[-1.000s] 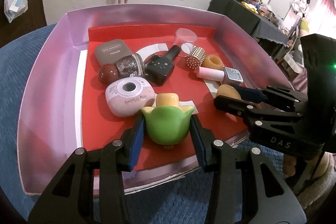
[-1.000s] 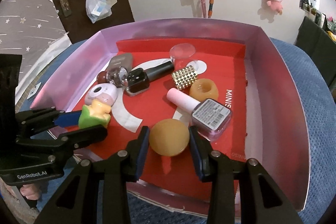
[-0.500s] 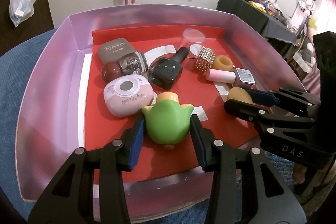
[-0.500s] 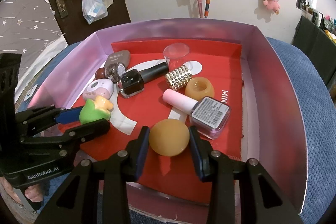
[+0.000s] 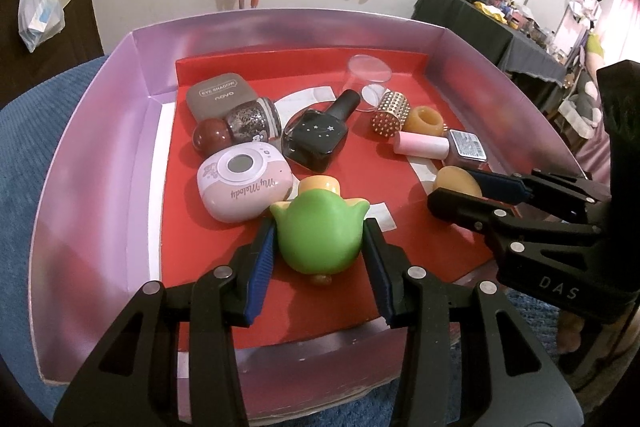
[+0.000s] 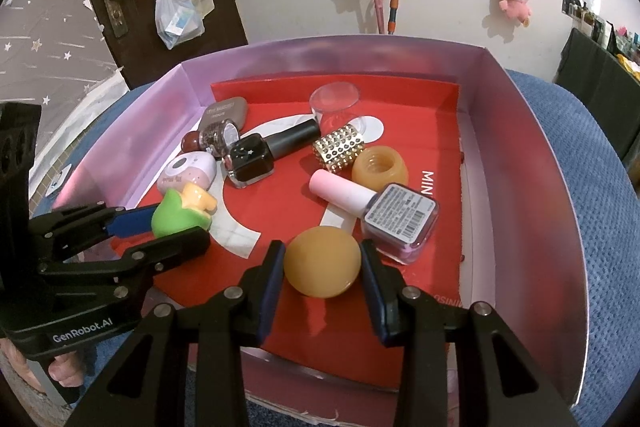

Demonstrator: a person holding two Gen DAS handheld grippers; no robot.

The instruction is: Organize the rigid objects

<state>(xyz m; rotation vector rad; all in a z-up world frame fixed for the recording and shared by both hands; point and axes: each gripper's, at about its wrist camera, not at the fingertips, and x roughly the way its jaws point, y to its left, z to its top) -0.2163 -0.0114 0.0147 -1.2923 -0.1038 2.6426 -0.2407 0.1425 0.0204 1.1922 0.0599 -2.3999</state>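
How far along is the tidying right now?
Nearly everything already lies in the purple box. In hand: the left gripper clamps the green toy, the right gripper the amber ball, both over the box's front. Left: releasing both.

I see a green toy [image 5: 319, 231] w/ yellow cap clamped between my left fingers, near-left over the box [image 5: 92, 163]. Amber dome [image 6: 322, 262] sits between my right fingers, near-centre. Rest lie on the red floor: pink case [image 5: 244, 185] touching the toy's far-left side; black polish bottle [image 5: 318, 137] on its side, centre; glitter jar [image 5: 253, 118] w/ brown ball cap against the grey shadow compact [image 5: 221, 99], far-left; clear cup [image 5: 367, 77] tipped over, far; studded gold tube [image 5: 390, 114], amber ring [image 5: 425, 121], pink-capped bottle [image 6: 380, 205] on its side, right.
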